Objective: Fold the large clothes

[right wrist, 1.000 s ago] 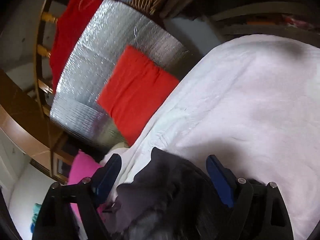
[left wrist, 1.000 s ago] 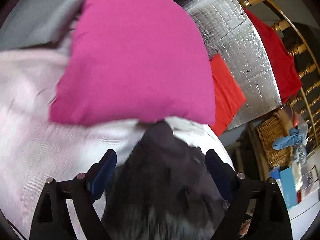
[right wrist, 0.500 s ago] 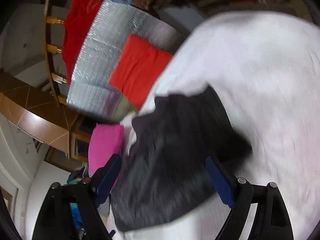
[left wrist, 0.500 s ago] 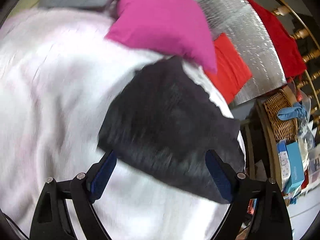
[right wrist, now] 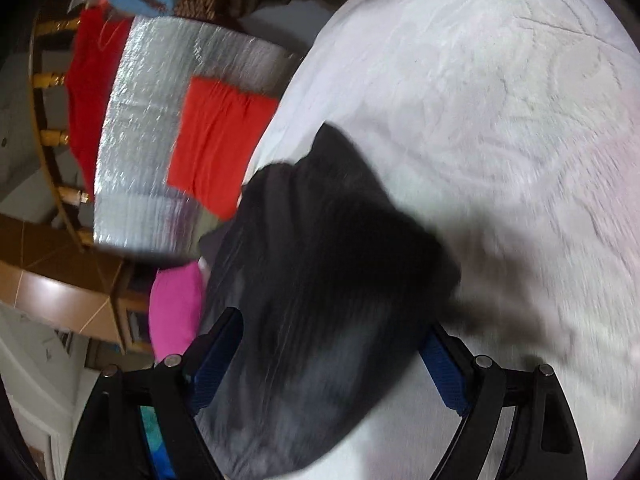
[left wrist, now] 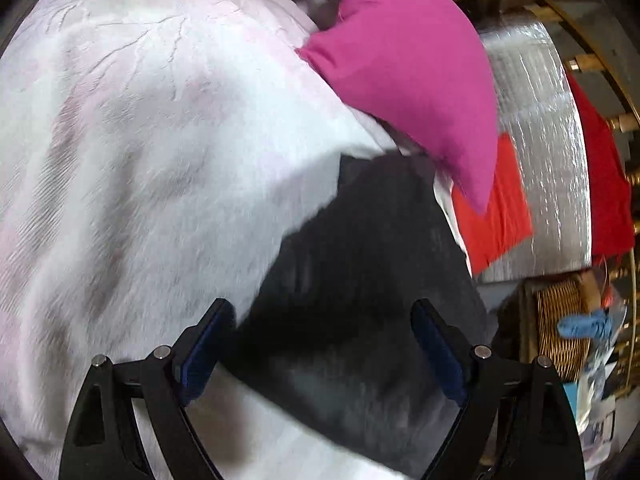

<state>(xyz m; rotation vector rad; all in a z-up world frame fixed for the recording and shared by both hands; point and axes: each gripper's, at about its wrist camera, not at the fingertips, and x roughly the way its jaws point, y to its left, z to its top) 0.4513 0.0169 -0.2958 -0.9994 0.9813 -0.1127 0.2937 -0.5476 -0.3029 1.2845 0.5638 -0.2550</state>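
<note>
Partly blurred black garment on bedspread

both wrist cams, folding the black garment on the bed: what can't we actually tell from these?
- Black garment: what kind it is and its fold state. Motion blur in both views; its near end is cut off by the bottom edge, partly behind the left claw and right claw.
- Pink pillow: covers the white bedspread beneath it, left view.
- Wicker basket: contents too small, at the fisheye edge.
</note>
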